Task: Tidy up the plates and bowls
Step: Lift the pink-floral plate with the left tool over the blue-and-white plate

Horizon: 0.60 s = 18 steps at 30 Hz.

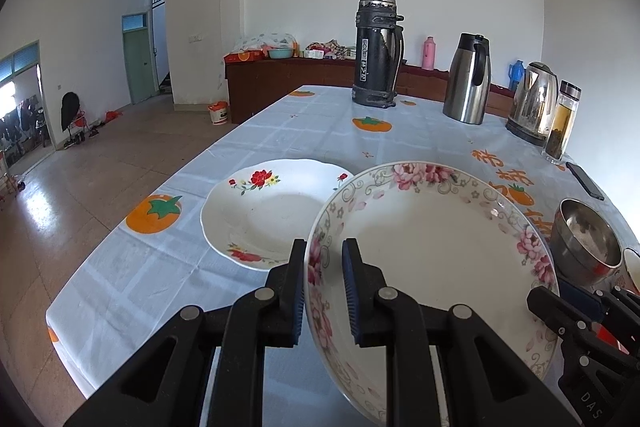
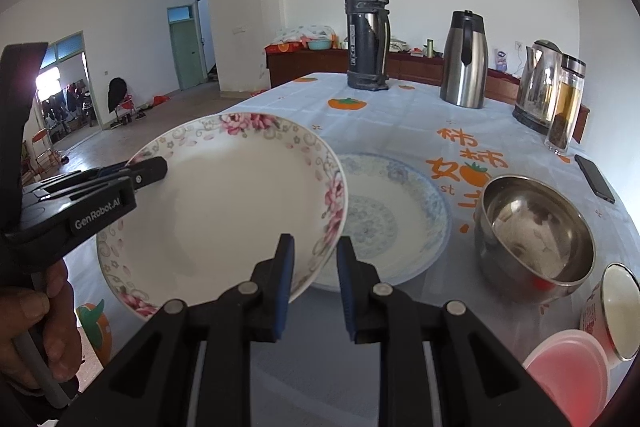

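Note:
My left gripper (image 1: pixel 323 249) is shut on the rim of a pink-flowered plate (image 1: pixel 432 251) and holds it tilted above the table. The same plate (image 2: pixel 224 211) shows in the right wrist view with the left gripper (image 2: pixel 154 167) clamped on its left rim. My right gripper (image 2: pixel 314 247) straddles the plate's near right rim with its jaws apart. A red-flowered white plate (image 1: pixel 272 211) lies on the table to the left. A blue-patterned plate (image 2: pixel 396 219) lies under the lifted plate. A steel bowl (image 2: pixel 536 231) stands to the right.
The table (image 1: pixel 280 131) has a persimmon-print cloth. At the back stand a black thermos (image 1: pixel 378 51), a steel jug (image 1: pixel 468 79), a kettle (image 1: pixel 534 103) and a tea bottle (image 1: pixel 562 121). A phone (image 2: pixel 594 177) lies right. A pink lid (image 2: pixel 568 375) and a cup (image 2: pixel 616 311) sit near right.

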Tool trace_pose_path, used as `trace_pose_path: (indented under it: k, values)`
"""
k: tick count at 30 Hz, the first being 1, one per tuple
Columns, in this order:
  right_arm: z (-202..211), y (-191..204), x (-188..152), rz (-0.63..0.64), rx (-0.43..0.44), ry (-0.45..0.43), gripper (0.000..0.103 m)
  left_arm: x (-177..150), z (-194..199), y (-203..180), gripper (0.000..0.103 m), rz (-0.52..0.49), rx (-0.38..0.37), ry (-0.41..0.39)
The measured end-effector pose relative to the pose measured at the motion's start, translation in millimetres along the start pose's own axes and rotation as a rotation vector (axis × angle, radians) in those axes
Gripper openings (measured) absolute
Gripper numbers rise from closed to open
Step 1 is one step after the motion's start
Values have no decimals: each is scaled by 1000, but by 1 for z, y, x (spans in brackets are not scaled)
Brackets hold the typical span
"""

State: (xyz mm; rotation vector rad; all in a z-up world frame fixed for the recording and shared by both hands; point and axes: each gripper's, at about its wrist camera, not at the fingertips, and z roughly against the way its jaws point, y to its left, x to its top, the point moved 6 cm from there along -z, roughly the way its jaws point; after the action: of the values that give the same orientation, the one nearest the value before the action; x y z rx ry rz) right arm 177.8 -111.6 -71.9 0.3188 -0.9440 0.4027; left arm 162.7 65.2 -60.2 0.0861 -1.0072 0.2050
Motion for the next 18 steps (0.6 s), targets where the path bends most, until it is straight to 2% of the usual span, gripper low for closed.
trace_pose_path:
  k: [18]
  values:
    - [-6, -17, 2, -30, -92, -17, 22, 12, -24, -24, 19, -36, -33, -5]
